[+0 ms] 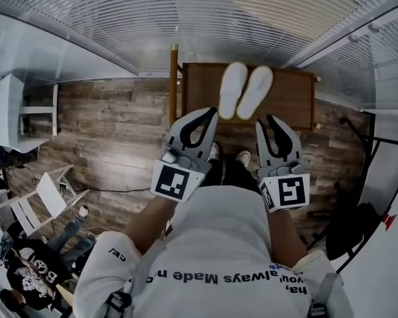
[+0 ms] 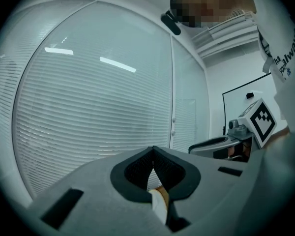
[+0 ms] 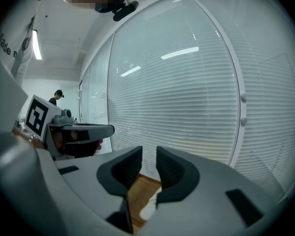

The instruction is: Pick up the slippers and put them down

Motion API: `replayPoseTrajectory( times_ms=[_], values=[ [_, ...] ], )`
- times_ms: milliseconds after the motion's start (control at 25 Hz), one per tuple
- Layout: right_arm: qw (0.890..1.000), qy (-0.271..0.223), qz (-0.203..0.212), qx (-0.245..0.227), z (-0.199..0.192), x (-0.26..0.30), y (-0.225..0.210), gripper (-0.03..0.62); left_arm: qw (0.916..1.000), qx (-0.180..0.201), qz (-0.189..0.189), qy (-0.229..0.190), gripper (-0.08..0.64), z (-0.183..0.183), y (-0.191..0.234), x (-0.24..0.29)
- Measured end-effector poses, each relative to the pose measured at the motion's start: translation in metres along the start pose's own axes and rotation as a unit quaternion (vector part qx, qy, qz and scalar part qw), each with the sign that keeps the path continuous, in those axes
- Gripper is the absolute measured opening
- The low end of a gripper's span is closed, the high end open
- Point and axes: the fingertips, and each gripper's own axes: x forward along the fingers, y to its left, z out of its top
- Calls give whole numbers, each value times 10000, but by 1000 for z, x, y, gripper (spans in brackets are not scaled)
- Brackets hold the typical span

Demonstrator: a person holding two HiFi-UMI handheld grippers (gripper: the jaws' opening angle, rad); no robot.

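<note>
1. Person [image 1: 212, 244], white printed T-shirt, nearest; forearms out fwd, one gripper per hand.
2. L gripper [image 1: 210, 114], grey plastic two-jaw w/ black-and-white marker cube. Left gripper view [image 2: 153, 154]: tips pressed together, nothing between them.
3. R gripper [image 1: 270, 120], same make, level w/ L and to its right. Right gripper view [image 3: 149, 157]: jaws parted by a narrow gap, gap empty.
4. Floor [image 1: 119, 131], dark wood planks, below both grippers.
5. Chair [image 1: 43, 201], white folding type, near left, well apart from table.
6. Slippers [image 1: 244, 90], white soft fabric, a pair lying side by side just beyond both grippers' tips; no contact seen. A sliver shows under each gripper's jaws [image 2: 159, 206] [image 3: 150, 208].
7. Table [image 1: 292, 95], brown wood, rectangular; slippers lie on its left half.
8. Blinds [image 1: 186, 18], white horizontal slats, farthest, right behind the table.
</note>
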Motion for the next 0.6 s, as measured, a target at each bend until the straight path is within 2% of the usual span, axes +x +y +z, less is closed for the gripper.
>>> replayPoseTrajectory(
  times_ms=[600],
  values=[
    [9971,537,-308,433,-116,64,-26,133,9990,-64,138,411,11,-97,23,40]
  ],
)
